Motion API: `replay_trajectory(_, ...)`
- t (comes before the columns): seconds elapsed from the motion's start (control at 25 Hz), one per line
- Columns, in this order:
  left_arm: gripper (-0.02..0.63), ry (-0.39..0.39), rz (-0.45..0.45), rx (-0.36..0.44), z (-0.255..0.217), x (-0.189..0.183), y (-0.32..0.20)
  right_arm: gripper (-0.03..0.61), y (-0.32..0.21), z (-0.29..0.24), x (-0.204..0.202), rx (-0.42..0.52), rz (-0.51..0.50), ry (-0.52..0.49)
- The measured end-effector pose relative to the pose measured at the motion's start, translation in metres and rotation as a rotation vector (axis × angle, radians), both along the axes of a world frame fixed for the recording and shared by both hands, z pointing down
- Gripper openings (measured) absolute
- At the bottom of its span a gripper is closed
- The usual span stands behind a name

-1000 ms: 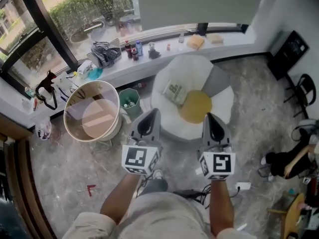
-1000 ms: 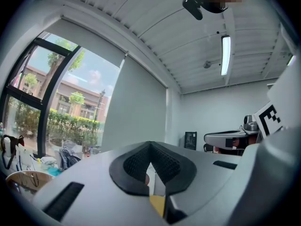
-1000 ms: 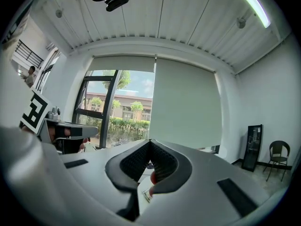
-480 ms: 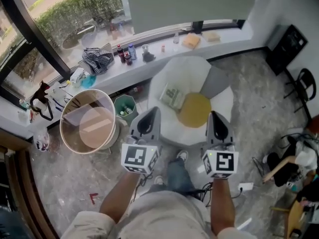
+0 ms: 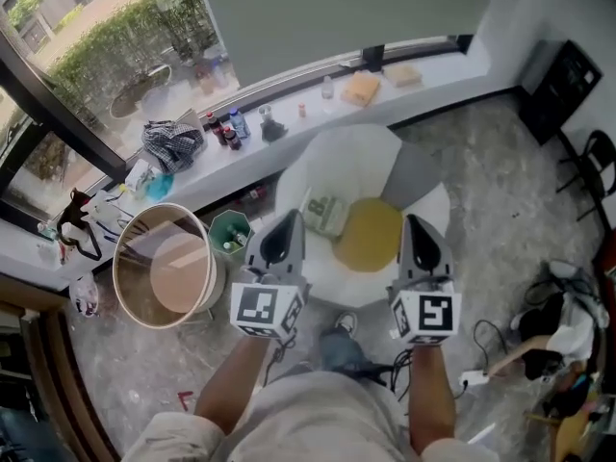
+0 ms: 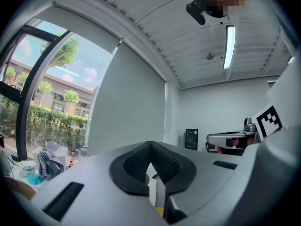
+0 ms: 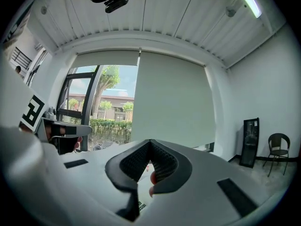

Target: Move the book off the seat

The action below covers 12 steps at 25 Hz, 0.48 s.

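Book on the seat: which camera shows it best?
The head view: the book lies in plain sight on the white seat, beside the yellow cushion. The right gripper view catches only a printed sliver low between its jaws, probably the book; the left gripper view shows nothing recognisable of it.

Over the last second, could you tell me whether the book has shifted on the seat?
No. The book still lies just left of the yellow cushion.
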<state>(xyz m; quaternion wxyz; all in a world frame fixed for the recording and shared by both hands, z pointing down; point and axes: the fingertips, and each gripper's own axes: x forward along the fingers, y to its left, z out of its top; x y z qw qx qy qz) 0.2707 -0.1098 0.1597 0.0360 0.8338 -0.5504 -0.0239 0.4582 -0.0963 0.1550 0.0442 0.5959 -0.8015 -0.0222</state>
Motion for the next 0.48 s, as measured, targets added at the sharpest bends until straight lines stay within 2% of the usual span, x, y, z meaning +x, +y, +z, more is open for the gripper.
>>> replay_trajectory(0.24, 0.002, -0.002, -0.011, -0.029, 0.012, 0.028, -0.048, -0.002, -0.048, 0.017, 0.030, -0.034, -0.012, -0.014)
replay_trajectory(0.48, 0.002, -0.021, -0.045, -0.082, 0.038, 0.020, -0.073, -0.002, -0.077, 0.042, 0.030, -0.082, -0.041, -0.024)
